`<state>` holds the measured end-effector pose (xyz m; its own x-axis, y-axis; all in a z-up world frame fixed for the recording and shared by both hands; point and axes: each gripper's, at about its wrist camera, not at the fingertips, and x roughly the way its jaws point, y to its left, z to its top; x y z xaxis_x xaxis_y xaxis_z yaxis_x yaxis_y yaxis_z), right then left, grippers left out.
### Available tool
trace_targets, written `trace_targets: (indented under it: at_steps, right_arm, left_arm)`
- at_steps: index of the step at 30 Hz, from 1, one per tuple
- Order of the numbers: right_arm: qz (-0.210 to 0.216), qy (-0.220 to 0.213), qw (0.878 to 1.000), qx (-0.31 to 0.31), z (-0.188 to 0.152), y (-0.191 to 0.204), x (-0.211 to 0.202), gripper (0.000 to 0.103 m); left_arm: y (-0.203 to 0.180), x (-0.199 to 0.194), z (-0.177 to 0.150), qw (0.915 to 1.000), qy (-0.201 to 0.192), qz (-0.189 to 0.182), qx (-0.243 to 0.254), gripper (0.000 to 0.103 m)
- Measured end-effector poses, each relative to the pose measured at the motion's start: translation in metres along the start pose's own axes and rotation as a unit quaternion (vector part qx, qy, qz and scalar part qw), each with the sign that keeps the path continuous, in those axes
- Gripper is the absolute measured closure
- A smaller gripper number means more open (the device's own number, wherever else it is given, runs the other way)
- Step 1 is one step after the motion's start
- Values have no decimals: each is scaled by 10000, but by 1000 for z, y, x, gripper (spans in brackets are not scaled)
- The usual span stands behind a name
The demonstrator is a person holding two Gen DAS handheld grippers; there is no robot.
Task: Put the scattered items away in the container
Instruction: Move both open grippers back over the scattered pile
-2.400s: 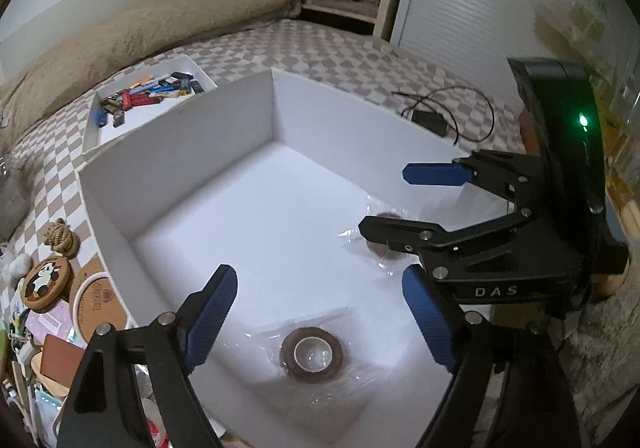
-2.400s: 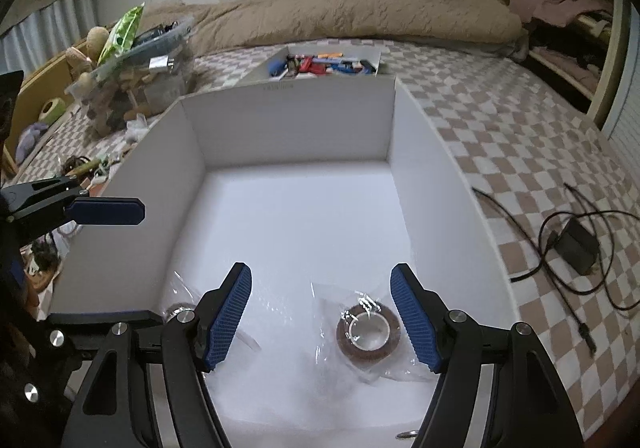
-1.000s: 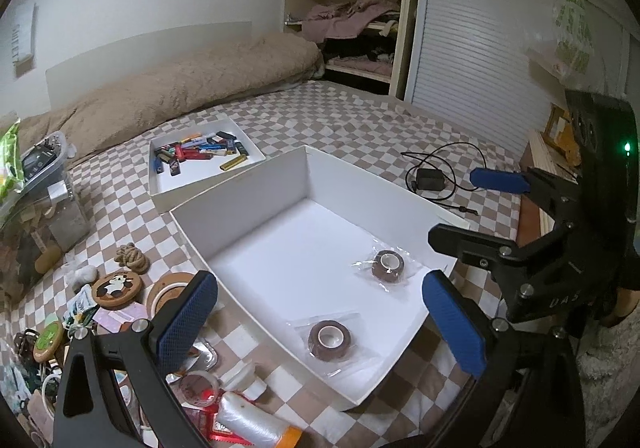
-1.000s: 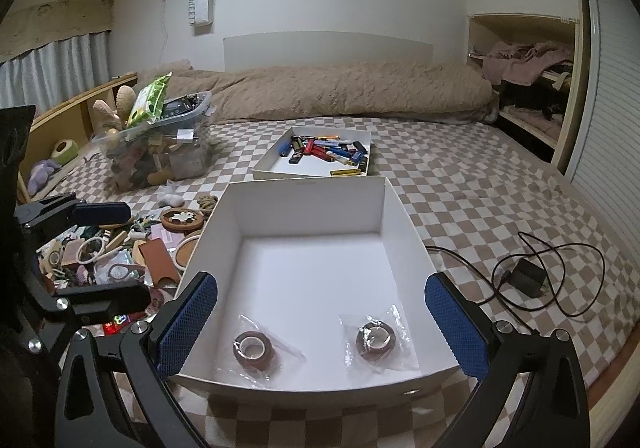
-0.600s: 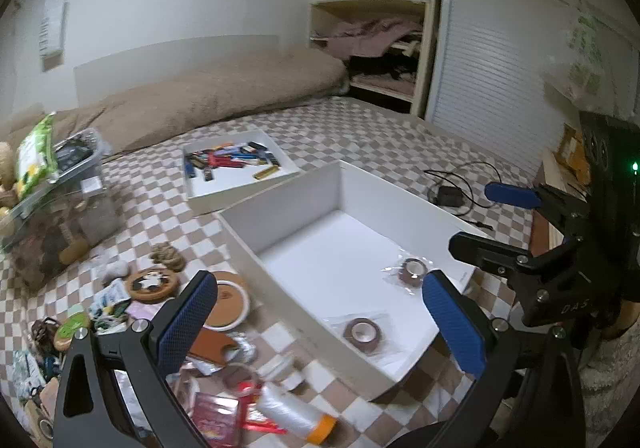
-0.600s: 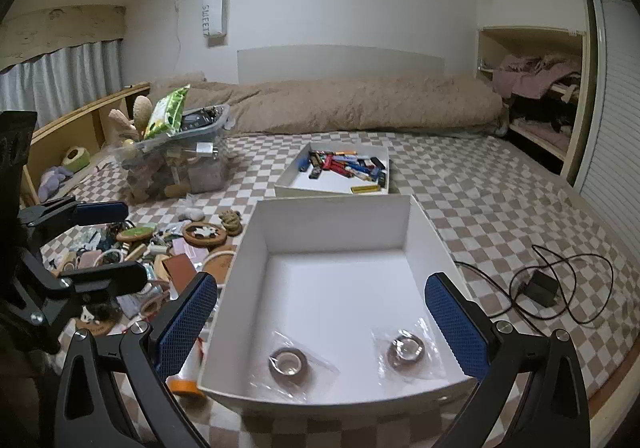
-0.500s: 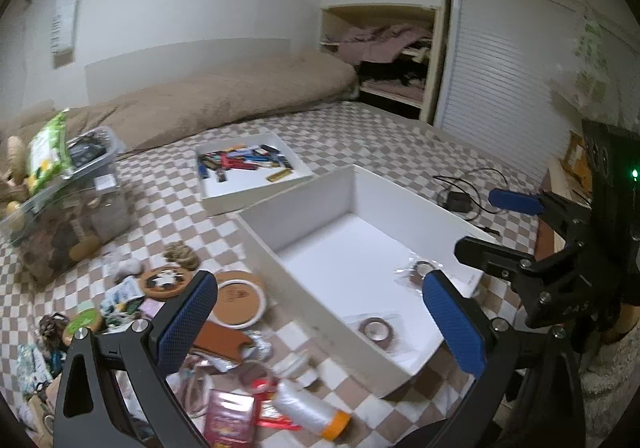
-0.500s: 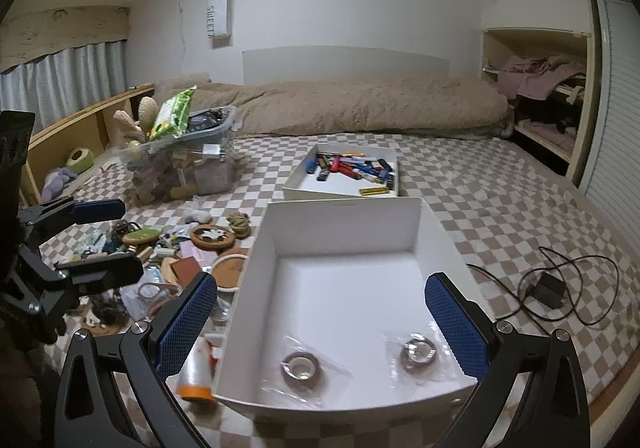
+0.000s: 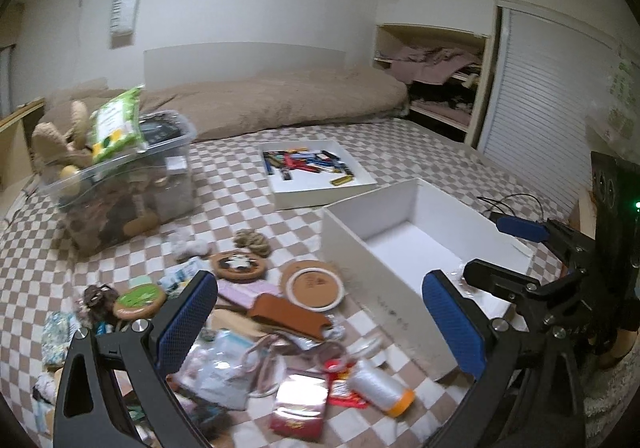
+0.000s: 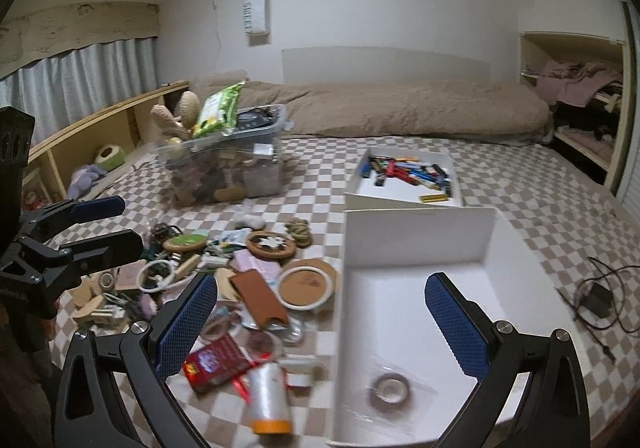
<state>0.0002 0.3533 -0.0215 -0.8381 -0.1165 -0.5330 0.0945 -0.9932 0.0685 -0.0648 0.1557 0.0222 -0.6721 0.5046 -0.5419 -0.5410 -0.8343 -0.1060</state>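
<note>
A white open box (image 9: 352,244) (image 10: 416,232) stands on the checkered bed. A bagged tape roll (image 10: 390,388) lies inside it. Scattered items lie left of the box: a round coaster (image 9: 316,287) (image 10: 306,285), a brown leather sleeve (image 9: 288,312) (image 10: 258,298), a panda coaster (image 9: 239,264) (image 10: 271,242), a red packet (image 9: 301,404) (image 10: 216,364) and a plastic roll with an orange end (image 9: 380,382) (image 10: 267,394). My left gripper (image 9: 320,328) is open and empty above the pile; it also shows in the right wrist view (image 10: 102,224). My right gripper (image 10: 320,328) is open and empty above the box's left wall; it also shows in the left wrist view (image 9: 504,252).
A white tray of pens and lighters (image 9: 316,172) (image 10: 406,178) lies behind the box. A clear bin of toys (image 9: 120,184) (image 10: 228,164) stands at the back left. A charger with cable (image 10: 596,298) lies right of the box. A brown duvet (image 10: 400,108) runs along the wall.
Both grippers have pulled back and up out of the box and swung left, so the scattered pile now lies in front of them. Both stay open and empty.
</note>
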Motion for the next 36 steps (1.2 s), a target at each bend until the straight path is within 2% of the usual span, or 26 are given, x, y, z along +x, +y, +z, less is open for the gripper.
trace_targets:
  at_steps: [4, 17, 25, 30, 36]
  right_arm:
    - [53, 46, 10000, -28, 2, 16, 14, 0]
    - [139, 84, 9999, 53, 12, 49, 49, 0]
    - [164, 83, 9995, 247, 14, 61, 78, 0]
    - [106, 90, 9998, 123, 8, 71, 102, 0]
    - [112, 341, 9993, 93, -5, 78, 130, 0]
  left_arm:
    - [26, -9, -6, 9996, -80, 221, -155, 0]
    - [101, -21, -19, 9957, -196, 621, -665, 0]
    - [134, -12, -31, 9931, -123, 820, -828, 0]
    - [149, -1, -42, 9911, -20, 1046, -823, 0]
    - [169, 14, -57, 9884, 157, 1129, -1007, 0]
